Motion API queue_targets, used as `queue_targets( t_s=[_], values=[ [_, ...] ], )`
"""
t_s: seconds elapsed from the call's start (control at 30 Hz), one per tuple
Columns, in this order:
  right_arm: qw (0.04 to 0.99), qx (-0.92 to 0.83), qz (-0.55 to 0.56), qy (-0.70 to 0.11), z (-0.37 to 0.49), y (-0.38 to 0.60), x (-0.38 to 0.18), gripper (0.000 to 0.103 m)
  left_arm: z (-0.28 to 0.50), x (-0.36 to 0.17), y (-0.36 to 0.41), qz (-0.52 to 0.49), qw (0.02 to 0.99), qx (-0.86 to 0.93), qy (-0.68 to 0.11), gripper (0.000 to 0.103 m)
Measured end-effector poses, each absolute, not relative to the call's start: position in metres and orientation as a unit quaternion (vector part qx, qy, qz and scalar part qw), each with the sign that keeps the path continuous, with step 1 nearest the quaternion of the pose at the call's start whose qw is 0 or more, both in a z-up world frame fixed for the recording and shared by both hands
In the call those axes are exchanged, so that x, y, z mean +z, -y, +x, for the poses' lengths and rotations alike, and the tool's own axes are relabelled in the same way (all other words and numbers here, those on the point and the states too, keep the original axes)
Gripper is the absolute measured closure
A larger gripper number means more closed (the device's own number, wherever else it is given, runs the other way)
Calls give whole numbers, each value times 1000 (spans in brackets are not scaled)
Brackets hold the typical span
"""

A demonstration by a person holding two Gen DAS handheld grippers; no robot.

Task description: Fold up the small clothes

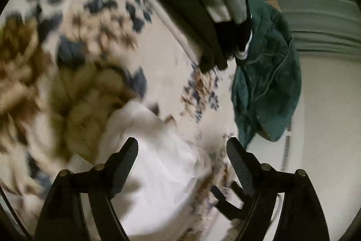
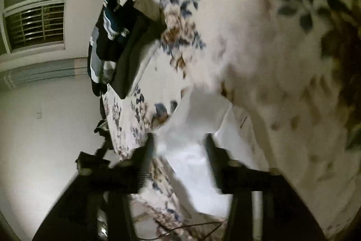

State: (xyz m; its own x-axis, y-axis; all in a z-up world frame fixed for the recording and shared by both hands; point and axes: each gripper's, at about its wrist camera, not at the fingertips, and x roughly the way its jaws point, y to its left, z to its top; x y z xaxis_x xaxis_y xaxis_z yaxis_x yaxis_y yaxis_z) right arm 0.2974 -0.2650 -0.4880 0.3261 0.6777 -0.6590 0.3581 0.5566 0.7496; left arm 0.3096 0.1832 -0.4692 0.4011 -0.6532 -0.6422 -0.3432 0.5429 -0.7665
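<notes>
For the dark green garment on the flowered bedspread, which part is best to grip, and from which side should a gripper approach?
Judging from its pose, take the teal-green garment at its lower edge, the nearest part, coming from that near side. It lies crumpled with raised folds a pinch could catch. Its top touches the pile of dark folded clothes, so coming from that end risks disturbing them.

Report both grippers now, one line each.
Left gripper: open, holding nothing, over the white garment.
Right gripper: open, nothing gripped; the white garment lies below it.
</notes>
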Motion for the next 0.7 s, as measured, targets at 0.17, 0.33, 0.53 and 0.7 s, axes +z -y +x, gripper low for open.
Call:
queue_targets(
  t_s=[0.17,0.33,0.53,0.7],
  values=[
    [680,85,394,-612,279,270,-502,42,304,-490,-174,-345,721,-91,-594,23],
    [658,62,398,-636,290,261,-547,42,317,-548,-147,-306,694,-101,-644,27],
    [668,49,425,-608,312,257,-554,99,337,-539,-117,-252,737,-145,-610,100],
    [685,-9,439,-581,308,277,-554,100,349,-552,-141,-278,730,-116,-614,100]
  ],
)
